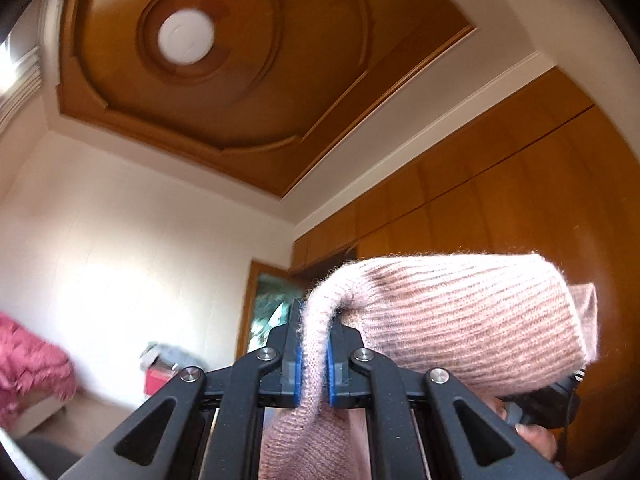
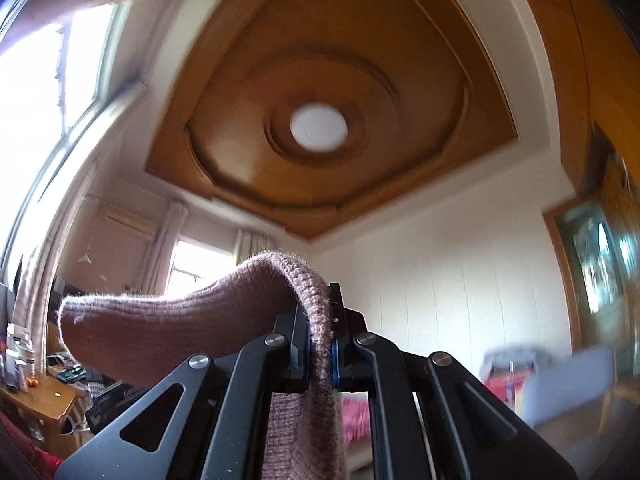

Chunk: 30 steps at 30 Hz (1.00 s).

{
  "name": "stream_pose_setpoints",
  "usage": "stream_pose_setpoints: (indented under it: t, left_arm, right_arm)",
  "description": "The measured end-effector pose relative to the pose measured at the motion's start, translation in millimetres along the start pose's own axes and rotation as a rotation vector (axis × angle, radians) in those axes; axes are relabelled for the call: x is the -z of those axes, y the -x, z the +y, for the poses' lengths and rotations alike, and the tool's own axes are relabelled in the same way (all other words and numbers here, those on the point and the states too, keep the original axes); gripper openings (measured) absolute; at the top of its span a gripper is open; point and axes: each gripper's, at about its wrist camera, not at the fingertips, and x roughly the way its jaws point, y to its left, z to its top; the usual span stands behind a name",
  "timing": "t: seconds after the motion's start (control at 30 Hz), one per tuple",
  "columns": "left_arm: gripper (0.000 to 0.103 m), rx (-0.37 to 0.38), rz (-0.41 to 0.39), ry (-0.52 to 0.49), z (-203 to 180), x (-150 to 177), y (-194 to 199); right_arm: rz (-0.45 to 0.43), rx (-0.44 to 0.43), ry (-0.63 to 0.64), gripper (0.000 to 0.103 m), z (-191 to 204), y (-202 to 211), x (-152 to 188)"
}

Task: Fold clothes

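A pink knitted garment is being clamped between the fingers of the left gripper and of the right gripper, held up toward the ceiling. No finished fold is being shown; folding seems hardly begun.

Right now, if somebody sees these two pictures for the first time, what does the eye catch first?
First, the pink knitted garment: it fills the lower middle of both views, pinched between the fingers of the left gripper and of the right gripper, with a flap draping to the side. Next, overhead, the wooden ceiling panel with a round white lamp at its centre, since both grippers point upward.
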Motion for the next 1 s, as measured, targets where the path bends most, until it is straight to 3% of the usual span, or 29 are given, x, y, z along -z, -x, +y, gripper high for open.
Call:
stream_pose_setpoints:
  t: [0.17, 0.3, 0.4, 0.53, 0.63, 0.77, 0.87, 1.0]
  left_arm:
    - [0.006, -0.177, 0.179, -0.009, 49.6, 103.5, -50.4]
    - [0.006, -0.289, 0.436, -0.021, 100.0, 219.6, -107.1]
    - [0.006, -0.370, 0.672, 0.046, 149.5, 316.8, -139.2]
    - [0.006, -0.439, 0.884, 0.228, 195.0, 400.9, -157.8]
    - [0.007, -0.476, 0.991, 0.349, 219.2, 434.7, -171.9]
    - [0.011, -0.543, 1.112, 0.483, 244.1, 487.6, -191.2]
    - [0.012, -0.561, 1.092, 0.463, 251.6, 491.7, -210.1]
    - [0.012, -0.543, 1.132, 0.377, 249.2, 507.2, -244.9]
  right_arm:
    - [0.222, 0.195, -0.108, 0.007, -66.4, -27.9, 100.5]
    - [0.444, 0.404, -0.213, 0.007, -146.9, -52.7, 205.8]
    - [0.670, 0.506, -0.318, 0.007, -206.7, -73.0, 291.8]
    - [0.913, 0.607, -0.351, 0.007, -253.1, -87.6, 389.5]
    - [1.107, 0.646, -0.314, 0.007, -272.1, -106.6, 443.1]
    - [1.145, 0.647, -0.390, 0.007, -308.7, -119.4, 472.6]
    - [1.172, 0.655, -0.329, 0.007, -325.4, -138.6, 487.8]
    - [1.207, 0.687, -0.212, 0.007, -337.6, -168.3, 496.8]
